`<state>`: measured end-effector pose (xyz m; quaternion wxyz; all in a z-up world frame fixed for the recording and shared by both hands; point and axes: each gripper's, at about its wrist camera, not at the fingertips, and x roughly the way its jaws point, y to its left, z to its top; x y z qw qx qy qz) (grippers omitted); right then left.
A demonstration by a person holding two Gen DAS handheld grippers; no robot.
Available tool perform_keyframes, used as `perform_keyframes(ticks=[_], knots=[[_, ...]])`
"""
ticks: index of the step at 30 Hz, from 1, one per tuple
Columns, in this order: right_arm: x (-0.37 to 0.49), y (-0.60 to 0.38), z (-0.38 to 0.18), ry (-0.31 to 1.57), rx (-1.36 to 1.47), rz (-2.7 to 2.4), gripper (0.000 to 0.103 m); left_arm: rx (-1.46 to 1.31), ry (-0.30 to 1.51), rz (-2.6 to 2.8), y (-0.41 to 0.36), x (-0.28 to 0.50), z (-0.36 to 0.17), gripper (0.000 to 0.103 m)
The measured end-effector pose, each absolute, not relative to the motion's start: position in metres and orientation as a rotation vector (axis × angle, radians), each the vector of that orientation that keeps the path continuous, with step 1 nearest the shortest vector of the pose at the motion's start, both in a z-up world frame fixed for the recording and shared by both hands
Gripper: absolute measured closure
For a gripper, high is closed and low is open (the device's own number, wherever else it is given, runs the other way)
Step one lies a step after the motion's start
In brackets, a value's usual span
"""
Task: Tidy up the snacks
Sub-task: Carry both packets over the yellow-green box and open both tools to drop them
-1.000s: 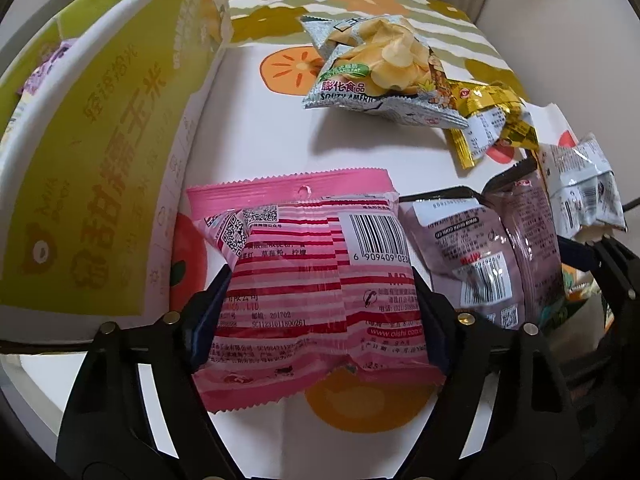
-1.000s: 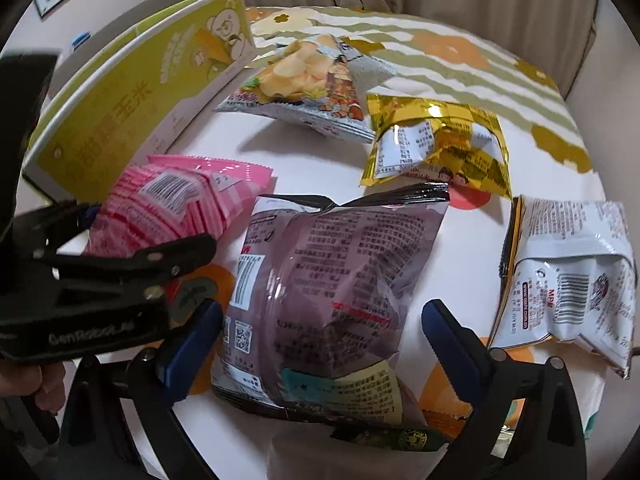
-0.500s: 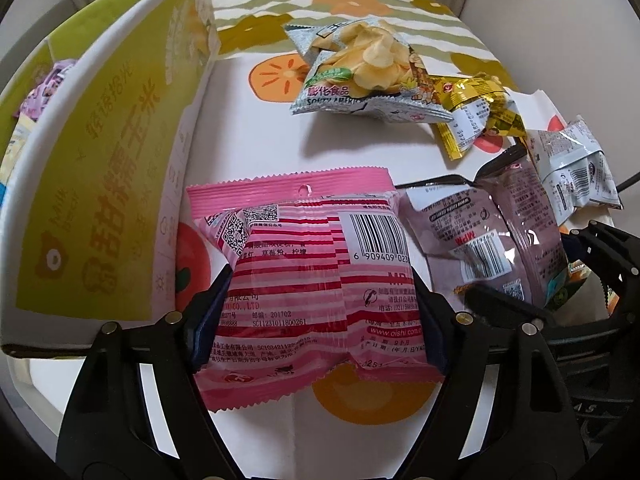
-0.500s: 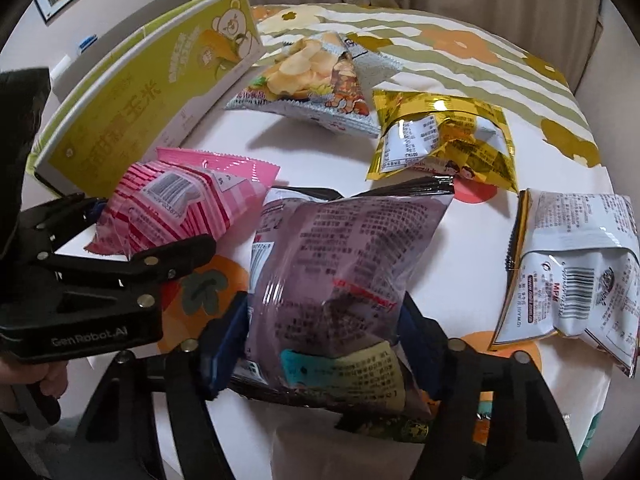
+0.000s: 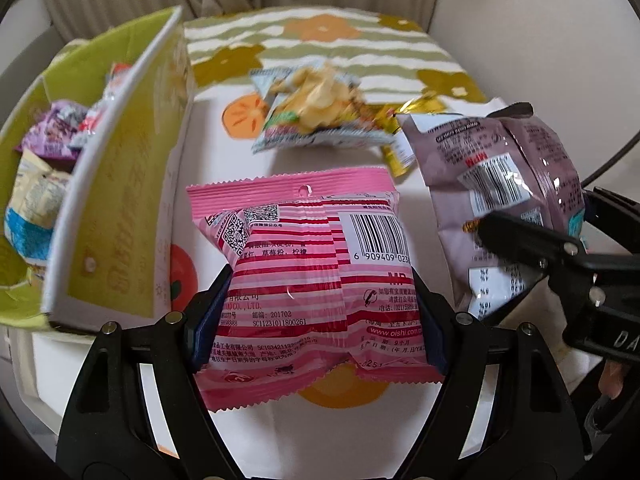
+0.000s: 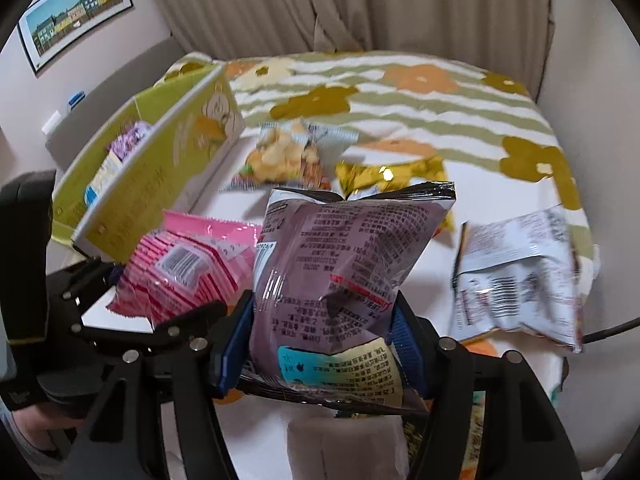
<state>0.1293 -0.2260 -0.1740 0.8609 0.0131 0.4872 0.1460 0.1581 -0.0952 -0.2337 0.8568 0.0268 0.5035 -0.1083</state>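
The left gripper (image 5: 316, 316) clamps the pink bag (image 5: 312, 276) between its pads, the bag clear of the table (image 5: 224, 164). The right gripper (image 6: 322, 344) is closing on the purple bag (image 6: 340, 280), pads already denting its sides. The yellow-green box (image 5: 116, 200) stands left of both. To do this well, I would carry each bag over the box wall before letting go, keeping the grippers from colliding, squeezing gently so the bags do not burst.
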Motion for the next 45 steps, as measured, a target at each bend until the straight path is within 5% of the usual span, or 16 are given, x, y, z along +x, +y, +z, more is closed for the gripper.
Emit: perform_keyframes(ticks=[23, 38, 41, 42, 45], knots=[[0.099, -0.17, -0.047, 0.802, 0.019, 0.316, 0.043, -0.006, 0.823, -0.193, 0.013, 0.135, -0.077, 0.026], [0.173, -0.044, -0.044, 0.802, 0.051, 0.396, 0.043, -0.004, 0.884, -0.147, 0.142, 0.203, -0.101, 0.025], [0.185, -0.033, -0.044, 0.809, 0.051, 0.387, 0.043, 0.028, 0.896, -0.204, 0.14, 0.206, -0.11, 0.017], [0.188, -0.031, -0.044, 0.811, 0.049, 0.382, 0.043, 0.048, 0.902, -0.197, 0.138, 0.207, -0.113, 0.003], [0.197, -0.026, -0.045, 0.821, 0.046, 0.368, 0.043, 0.072, 0.919, -0.205, 0.139, 0.209, -0.121, 0.0]])
